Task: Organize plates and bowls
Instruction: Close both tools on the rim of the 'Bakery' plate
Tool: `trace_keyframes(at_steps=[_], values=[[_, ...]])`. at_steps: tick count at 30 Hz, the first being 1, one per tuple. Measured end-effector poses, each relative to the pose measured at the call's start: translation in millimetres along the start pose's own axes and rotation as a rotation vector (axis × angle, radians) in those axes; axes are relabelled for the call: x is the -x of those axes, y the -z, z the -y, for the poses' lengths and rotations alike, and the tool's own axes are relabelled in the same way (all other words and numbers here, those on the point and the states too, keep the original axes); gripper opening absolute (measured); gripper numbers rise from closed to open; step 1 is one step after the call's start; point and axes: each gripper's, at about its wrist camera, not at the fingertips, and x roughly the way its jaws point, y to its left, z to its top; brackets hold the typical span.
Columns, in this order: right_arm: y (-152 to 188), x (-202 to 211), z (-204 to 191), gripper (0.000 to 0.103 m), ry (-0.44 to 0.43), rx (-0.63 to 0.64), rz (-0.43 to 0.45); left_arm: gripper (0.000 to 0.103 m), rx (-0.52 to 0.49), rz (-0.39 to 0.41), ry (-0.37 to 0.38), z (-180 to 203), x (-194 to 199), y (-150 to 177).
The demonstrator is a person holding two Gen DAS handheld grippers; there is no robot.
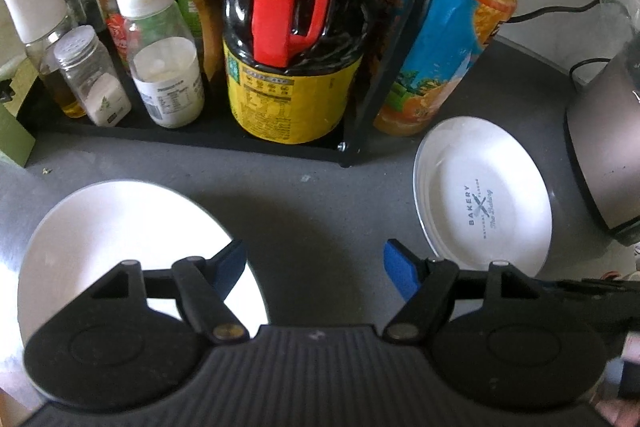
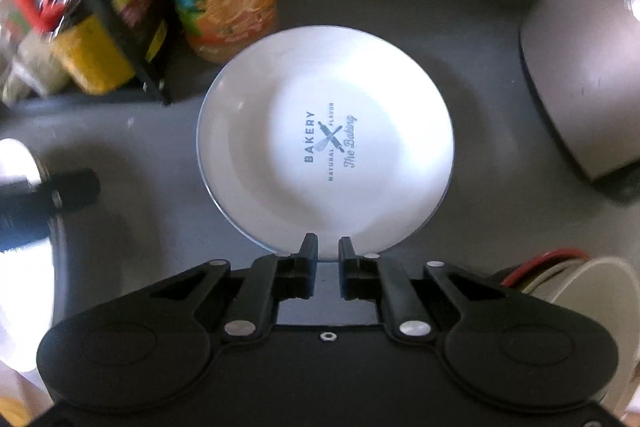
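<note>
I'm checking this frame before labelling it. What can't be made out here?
- Left wrist view: near part of the plain plate, covered by the left gripper.
- Right wrist view: the BAKERY plate rim behind the right gripper; contact unclear.
- Right wrist view: labels on the rack bottles, motion-blurred.

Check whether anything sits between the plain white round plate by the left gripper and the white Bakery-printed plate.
Nothing visible does. Only bare grey countertop lies between the plain white plate and the Bakery-printed plate. The black condiment rack stands farther back, off that line.
</note>
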Motion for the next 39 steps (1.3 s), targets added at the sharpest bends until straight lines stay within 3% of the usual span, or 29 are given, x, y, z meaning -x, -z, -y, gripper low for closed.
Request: trace_keyframes(at_steps=[8, 11, 19, 25, 32, 36, 39], values=[[-12, 2, 34, 0.014, 0.002, -0.103, 0.031, 0.073, -0.011, 0.014, 0.029, 12, -5, -11], [-23, 2, 43, 0.029, 0.01, -0.107, 0.052, 0.07, -0.006, 0.008, 0.042, 18, -10, -16], [-42, -14, 72, 0.029, -0.006, -0.12, 0.046, 0.055, 0.011, 0.002, 0.049, 41, -30, -19], [-58, -22, 83, 0.028, -0.06, -0.122, 0.048, 0.045, 0.057, -0.031, 0.035, 48, -52, -16], [-72, -31, 89, 0.027, -0.126, -0.095, 0.033, 0.037, 0.138, -0.039, 0.07, 46, -63, -17], [-77, -37, 93, 0.016, -0.149, -0.081, 0.026, 0.032, 0.18, -0.046, 0.083, 45, -70, -21], [-79, -27, 96, 0.016, -0.138, -0.07, 0.043, 0.032, 0.184, -0.042, 0.072, 49, -73, -22]])
